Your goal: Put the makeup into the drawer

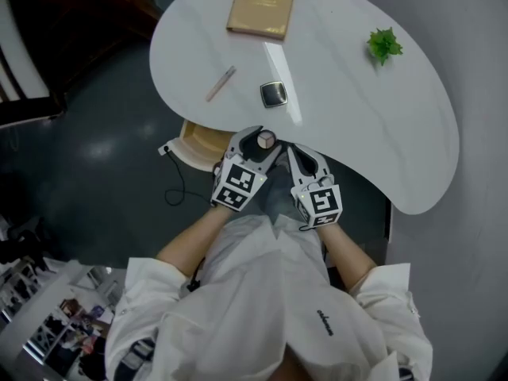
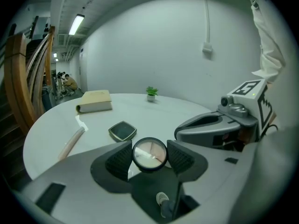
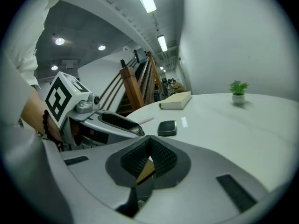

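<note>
My left gripper point(image 1: 263, 143) is shut on a small round makeup compact point(image 1: 266, 139) with a clear lid and pink powder, held at the table's near edge. In the left gripper view both pads point(image 2: 120, 158) press on the round compact point(image 2: 149, 154). On the white table point(image 1: 357, 117) lie a square dark compact point(image 1: 273, 94) and a slim pinkish makeup stick point(image 1: 221, 83). The open wooden drawer point(image 1: 197, 143) sticks out under the table's edge, just left of my left gripper. My right gripper point(image 1: 298, 152) is shut and holds nothing; its tips meet in the right gripper view point(image 3: 149, 144).
A tan book point(image 1: 262, 6) lies at the table's far side and a small green plant point(image 1: 384, 45) stands at the right. A cable point(image 1: 176, 182) trails on the dark floor left of the drawer. Wooden stair rails point(image 2: 18, 78) stand beyond the table's left end.
</note>
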Action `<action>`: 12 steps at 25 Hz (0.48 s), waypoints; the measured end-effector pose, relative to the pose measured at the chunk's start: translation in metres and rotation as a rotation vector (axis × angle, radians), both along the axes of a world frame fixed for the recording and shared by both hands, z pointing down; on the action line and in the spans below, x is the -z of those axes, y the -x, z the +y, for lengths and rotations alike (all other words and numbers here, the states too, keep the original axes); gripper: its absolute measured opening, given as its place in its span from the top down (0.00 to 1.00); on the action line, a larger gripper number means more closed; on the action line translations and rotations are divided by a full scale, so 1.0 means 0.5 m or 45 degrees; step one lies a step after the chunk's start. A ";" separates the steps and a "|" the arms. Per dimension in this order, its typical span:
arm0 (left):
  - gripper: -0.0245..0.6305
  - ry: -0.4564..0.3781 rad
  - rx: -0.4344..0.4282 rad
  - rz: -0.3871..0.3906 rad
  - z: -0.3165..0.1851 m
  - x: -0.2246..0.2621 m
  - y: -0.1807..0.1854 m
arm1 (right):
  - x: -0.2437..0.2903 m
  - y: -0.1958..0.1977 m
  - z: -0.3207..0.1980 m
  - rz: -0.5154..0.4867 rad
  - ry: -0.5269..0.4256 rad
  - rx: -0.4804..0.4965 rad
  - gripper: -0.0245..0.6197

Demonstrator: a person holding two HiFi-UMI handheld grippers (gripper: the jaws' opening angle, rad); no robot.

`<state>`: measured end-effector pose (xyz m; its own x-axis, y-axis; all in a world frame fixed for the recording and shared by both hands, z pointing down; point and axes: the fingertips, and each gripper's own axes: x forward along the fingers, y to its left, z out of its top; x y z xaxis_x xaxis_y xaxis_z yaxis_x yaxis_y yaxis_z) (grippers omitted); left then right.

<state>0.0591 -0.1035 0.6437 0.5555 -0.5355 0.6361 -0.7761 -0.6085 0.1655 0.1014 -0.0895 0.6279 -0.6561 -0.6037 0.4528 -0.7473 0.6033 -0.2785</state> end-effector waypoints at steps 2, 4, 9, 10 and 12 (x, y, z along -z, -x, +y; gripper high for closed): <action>0.59 0.010 0.037 0.002 0.024 -0.008 0.049 | -0.003 0.055 0.023 0.002 0.004 0.065 0.94; 0.59 0.018 0.064 0.003 0.045 -0.015 0.095 | -0.015 0.105 0.043 0.012 0.019 0.110 0.94; 0.59 0.024 0.112 0.011 0.083 -0.033 0.205 | -0.041 0.217 0.072 0.044 0.038 0.183 0.94; 0.59 0.025 0.118 0.012 0.091 -0.038 0.226 | -0.044 0.239 0.076 0.050 0.039 0.194 0.94; 0.59 0.033 0.122 0.014 0.104 -0.052 0.265 | -0.055 0.281 0.085 0.064 0.045 0.218 0.94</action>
<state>-0.0736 -0.0516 0.6695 0.5097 -0.5700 0.6444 -0.8286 -0.5270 0.1892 -0.0391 -0.0471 0.6552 -0.7240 -0.4684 0.5064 -0.6480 0.7134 -0.2667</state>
